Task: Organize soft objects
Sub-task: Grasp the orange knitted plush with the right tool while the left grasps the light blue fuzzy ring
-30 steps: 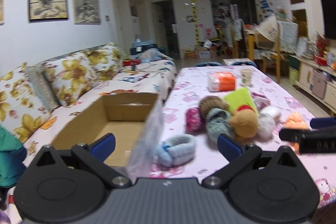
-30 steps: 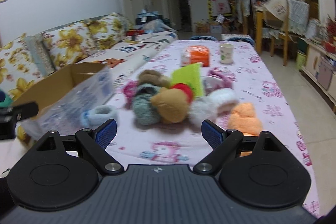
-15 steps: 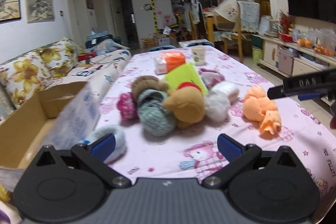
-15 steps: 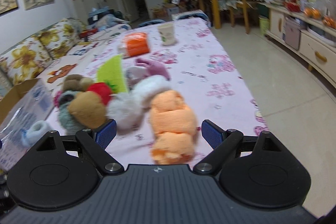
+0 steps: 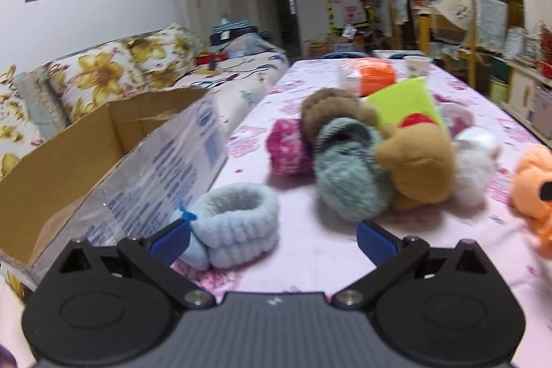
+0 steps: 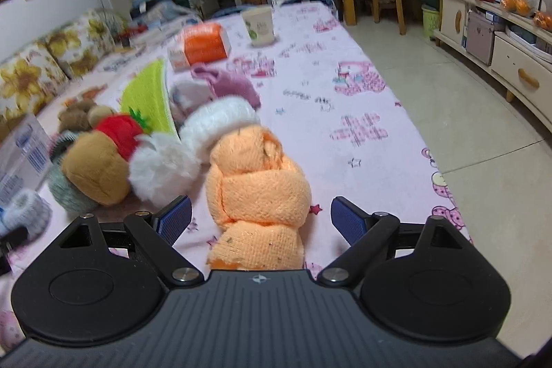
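Note:
A pile of soft things lies on the pink table (image 5: 310,250): a pale blue fluffy band (image 5: 238,223), a grey-green ball (image 5: 348,175), a tan plush (image 5: 417,161), a pink roll (image 5: 286,147) and white fluff (image 5: 476,161). My left gripper (image 5: 272,238) is open, its left pad beside the blue band. In the right wrist view an orange knitted bundle (image 6: 257,192) lies between the open fingers of my right gripper (image 6: 260,219), which do not touch it. The tan plush (image 6: 96,173) and white fluff (image 6: 162,168) sit to its left.
An open cardboard box (image 5: 86,154) with a clear plastic flap stands at the table's left edge, by a flowered sofa (image 5: 103,78). Farther back are an orange pack (image 6: 203,45) and a paper cup (image 6: 260,26). The floor (image 6: 483,126) drops off on the right.
My left gripper has swung back left and nearer to the pale blue band. My right gripper has moved forward, so the orange bundle now sits between its fingers.

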